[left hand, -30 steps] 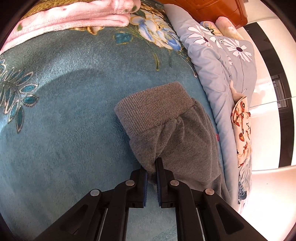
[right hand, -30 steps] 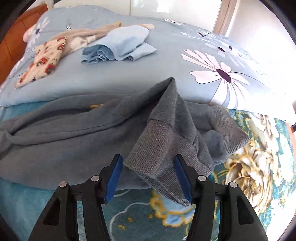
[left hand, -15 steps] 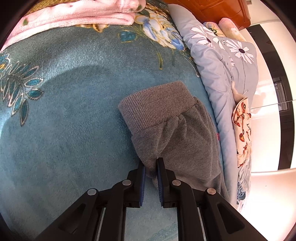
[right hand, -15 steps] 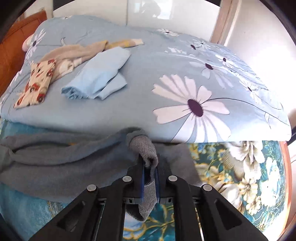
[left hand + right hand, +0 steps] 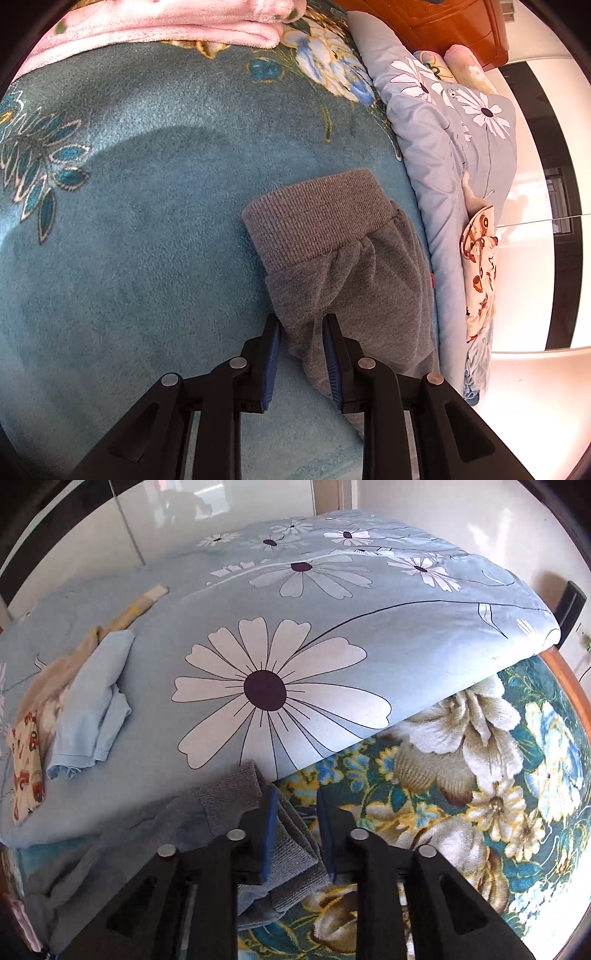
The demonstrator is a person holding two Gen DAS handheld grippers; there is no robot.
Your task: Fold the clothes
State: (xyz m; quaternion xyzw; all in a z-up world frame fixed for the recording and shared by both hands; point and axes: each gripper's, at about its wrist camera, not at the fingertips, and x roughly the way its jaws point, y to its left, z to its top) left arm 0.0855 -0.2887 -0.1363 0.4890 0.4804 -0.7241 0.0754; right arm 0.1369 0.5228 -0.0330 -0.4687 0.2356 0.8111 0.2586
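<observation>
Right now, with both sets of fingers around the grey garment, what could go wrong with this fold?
The left gripper stands open around the grey garment, so a lift could leave that end behind. The right gripper is also open, its cuff loose. The cuff lies against the daisy duvet and might snag it.

The left gripper (image 5: pixel 301 328) is hovering low over a grey fleece garment with a wide ribbed waistband (image 5: pixel 343 266), its blue-padded fingers (image 5: pixel 273 343) standing apart with a fold of the grey cloth lying between them. The garment is lying on a teal plush blanket with flower patterns (image 5: pixel 129 221). A folded pink fleece blanket (image 5: pixel 166 22) is resting at the far edge. A pale blue daisy-print quilt (image 5: pixel 443 147) is running along the right, just beside the garment.
</observation>
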